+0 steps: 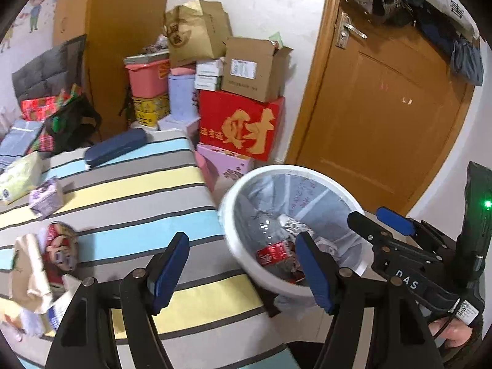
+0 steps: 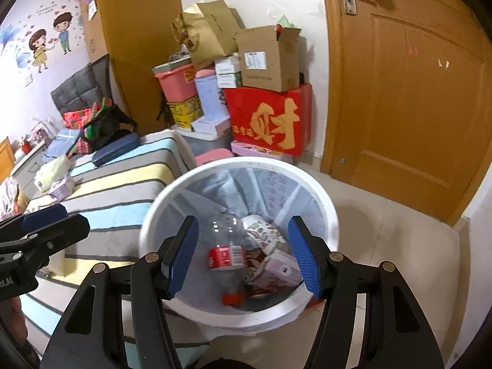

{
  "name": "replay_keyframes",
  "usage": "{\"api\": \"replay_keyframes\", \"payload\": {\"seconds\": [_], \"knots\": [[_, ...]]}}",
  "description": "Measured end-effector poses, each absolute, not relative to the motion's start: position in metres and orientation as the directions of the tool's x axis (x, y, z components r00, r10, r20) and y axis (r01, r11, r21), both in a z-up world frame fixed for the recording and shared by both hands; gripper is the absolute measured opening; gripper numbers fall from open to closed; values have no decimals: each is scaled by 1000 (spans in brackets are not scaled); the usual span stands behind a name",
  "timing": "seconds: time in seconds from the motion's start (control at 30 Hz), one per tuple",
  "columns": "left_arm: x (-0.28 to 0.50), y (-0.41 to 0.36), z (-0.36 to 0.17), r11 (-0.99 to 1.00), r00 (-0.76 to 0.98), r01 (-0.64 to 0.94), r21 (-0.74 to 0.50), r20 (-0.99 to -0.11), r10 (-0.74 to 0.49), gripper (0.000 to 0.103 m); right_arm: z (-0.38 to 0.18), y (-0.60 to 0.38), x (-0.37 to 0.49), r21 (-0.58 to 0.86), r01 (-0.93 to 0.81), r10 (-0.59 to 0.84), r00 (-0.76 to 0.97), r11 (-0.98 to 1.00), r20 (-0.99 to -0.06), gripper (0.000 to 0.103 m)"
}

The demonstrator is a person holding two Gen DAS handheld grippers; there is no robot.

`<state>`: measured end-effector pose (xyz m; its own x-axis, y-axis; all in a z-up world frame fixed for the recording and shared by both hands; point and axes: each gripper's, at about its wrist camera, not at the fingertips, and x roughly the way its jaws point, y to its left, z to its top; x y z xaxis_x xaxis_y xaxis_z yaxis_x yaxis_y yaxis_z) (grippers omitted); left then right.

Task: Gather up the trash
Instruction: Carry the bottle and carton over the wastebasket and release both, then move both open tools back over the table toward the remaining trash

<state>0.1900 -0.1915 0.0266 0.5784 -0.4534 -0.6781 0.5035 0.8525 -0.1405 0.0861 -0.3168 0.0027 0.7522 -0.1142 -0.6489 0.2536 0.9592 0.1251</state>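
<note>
A white trash bin with a clear liner stands on the floor beside the striped bed. Inside it lie a clear plastic bottle with a red label, a printed paper cup and a pink carton. My right gripper is open and empty, right above the bin. My left gripper is open and empty over the bed's edge, beside the bin. Crumpled paper and a red wrapper lie on the bed at the left, with a small purple carton farther back.
A tissue pack, a dark blue case and a black bag lie on the bed. Stacked boxes, with a red one, stand by the wall. A wooden door is at the right.
</note>
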Motion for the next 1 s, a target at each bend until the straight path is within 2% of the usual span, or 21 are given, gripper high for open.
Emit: {"api": "replay_keyframes", "payload": {"seconds": [0.53, 1.0], "knots": [[155, -110, 49, 908, 689, 406, -108, -616, -381, 71, 16, -262, 79, 153, 155, -32, 799, 976, -601, 62], [136, -3, 45, 974, 779, 198, -114, -585, -226, 71, 14, -193, 87, 179, 18, 92, 802, 984, -591, 62]]}}
